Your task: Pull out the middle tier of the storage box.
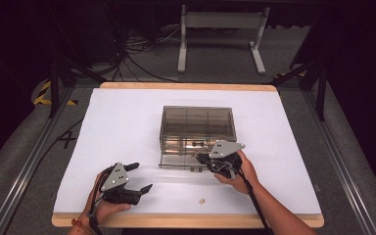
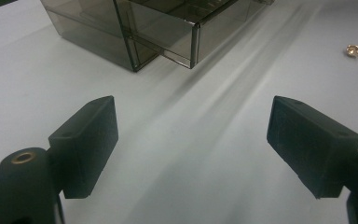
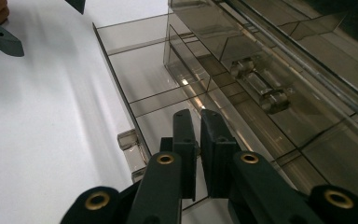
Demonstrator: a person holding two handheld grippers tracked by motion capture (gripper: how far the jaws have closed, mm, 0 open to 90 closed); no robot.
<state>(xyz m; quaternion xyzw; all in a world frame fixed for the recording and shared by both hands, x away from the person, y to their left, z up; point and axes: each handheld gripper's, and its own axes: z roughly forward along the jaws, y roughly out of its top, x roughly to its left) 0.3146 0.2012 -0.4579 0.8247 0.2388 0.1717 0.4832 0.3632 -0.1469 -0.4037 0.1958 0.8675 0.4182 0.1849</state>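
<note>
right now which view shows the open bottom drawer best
The right gripper view: the drawer lies close, its dividers plain. The high view shows it small, pulled out of the box. The left gripper view catches one corner.

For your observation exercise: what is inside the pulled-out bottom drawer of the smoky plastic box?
The drawer shows thin clear dividers and bare compartments. The right gripper, jaws shut, hangs over its near part, hiding the floor beneath. The section still under the box is too dim to judge.
</note>
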